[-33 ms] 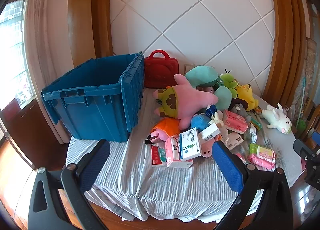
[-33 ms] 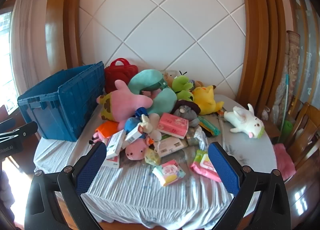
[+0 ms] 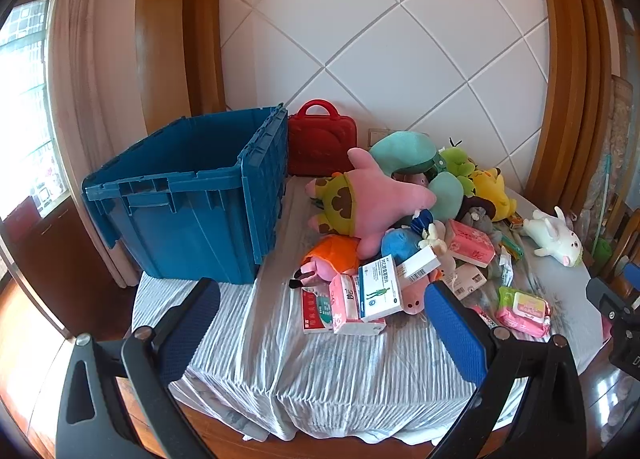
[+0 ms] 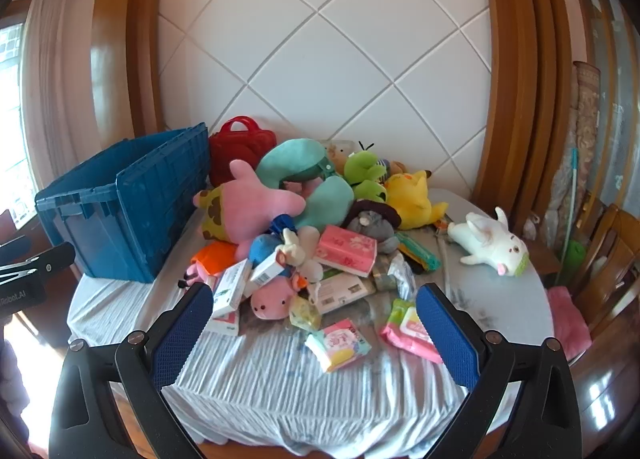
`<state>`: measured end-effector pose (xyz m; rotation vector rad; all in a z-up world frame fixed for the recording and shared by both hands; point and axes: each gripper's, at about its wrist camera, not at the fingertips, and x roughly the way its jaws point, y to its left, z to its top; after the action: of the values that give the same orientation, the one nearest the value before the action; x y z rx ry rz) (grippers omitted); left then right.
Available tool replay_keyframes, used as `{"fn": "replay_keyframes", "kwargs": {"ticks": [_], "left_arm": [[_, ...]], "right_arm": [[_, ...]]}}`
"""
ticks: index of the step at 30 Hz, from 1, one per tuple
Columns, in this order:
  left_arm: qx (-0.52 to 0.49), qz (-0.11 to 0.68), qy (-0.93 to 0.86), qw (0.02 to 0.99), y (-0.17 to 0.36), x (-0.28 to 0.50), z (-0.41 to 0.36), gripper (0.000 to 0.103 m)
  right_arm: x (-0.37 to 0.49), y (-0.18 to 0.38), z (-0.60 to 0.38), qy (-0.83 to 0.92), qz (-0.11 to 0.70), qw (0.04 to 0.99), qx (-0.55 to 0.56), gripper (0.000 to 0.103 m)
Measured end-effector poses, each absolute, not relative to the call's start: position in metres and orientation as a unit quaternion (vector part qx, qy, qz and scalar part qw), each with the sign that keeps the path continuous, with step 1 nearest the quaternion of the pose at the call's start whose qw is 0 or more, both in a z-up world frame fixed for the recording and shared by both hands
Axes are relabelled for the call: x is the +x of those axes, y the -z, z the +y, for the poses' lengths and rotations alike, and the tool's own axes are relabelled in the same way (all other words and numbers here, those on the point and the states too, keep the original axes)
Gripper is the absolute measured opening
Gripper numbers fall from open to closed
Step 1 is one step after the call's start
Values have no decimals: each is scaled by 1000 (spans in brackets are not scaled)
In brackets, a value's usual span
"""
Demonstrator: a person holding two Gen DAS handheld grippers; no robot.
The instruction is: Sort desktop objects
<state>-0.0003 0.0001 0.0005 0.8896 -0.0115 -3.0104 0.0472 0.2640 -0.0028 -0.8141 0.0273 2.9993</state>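
A heap of plush toys and small packages lies on a cloth-covered table point(image 3: 280, 359). A pink star plush point(image 3: 376, 199) point(image 4: 256, 207) tops the heap, with a yellow plush point(image 4: 412, 199) and a white rabbit plush point(image 4: 492, 243) to the right. Medicine boxes point(image 3: 378, 287) and tissue packs point(image 4: 346, 249) lie at the front. An open blue crate point(image 3: 192, 195) point(image 4: 120, 211) stands at the left. My left gripper point(image 3: 320, 335) is open and empty, short of the boxes. My right gripper point(image 4: 316, 339) is open and empty above a wipes pack point(image 4: 338, 343).
A red case point(image 3: 322, 139) leans on the tiled wall behind the crate. Wooden chairs point(image 4: 612, 259) stand at the right of the table. A curtain and window are at the left. The table's near edge drops off just below both grippers.
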Motion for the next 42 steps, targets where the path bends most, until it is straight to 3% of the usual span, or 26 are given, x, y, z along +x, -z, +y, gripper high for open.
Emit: {"fn": "replay_keyframes", "kwargs": {"ticks": [29, 34, 36, 42], "left_arm": [[294, -5, 956, -13, 3, -16, 4, 103], [295, -5, 955, -15, 4, -19, 5, 103], [294, -4, 956, -17, 4, -17, 6, 103], [296, -7, 955, -18, 6, -18, 12, 103]], "right_arm": [[21, -4, 244, -960, -7, 39, -276, 103], [-15, -2, 219, -960, -8, 38, -278, 103], [31, 3, 244, -965, -12, 28, -261, 103], [36, 3, 258, -966, -10, 24, -256, 103]]}}
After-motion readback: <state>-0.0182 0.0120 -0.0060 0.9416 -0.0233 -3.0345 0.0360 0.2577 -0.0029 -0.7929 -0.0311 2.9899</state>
